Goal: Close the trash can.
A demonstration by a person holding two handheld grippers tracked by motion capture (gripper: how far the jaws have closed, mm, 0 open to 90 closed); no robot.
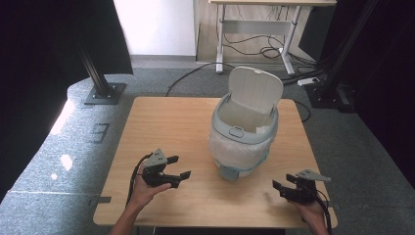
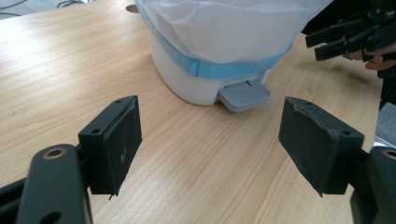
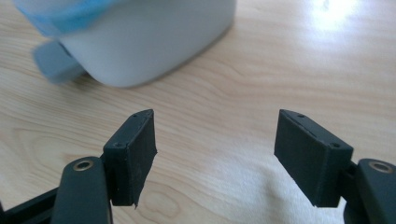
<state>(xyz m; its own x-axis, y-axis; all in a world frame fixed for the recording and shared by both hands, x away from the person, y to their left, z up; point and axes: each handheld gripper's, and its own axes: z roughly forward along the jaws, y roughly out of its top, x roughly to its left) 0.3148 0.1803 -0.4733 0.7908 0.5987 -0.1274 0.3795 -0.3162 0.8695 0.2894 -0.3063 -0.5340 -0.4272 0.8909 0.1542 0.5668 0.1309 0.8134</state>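
A small white pedal bin stands on the wooden table, right of the middle. Its lid is tipped up and back, and a clear plastic bag with a blue band lines it. The grey pedal faces the near edge. My left gripper is held low over the table left of the bin, open, with nothing between its jaws. In the left gripper view the left gripper points at the pedal. My right gripper is near the front right corner, open and empty. In the right gripper view the right gripper faces bare wood below the bin.
The far half of the table behind the bin is bare wood. Beyond the table stand a white desk frame with cables on the carpet under it, and a black stand base at the left. Dark curtains close both sides.
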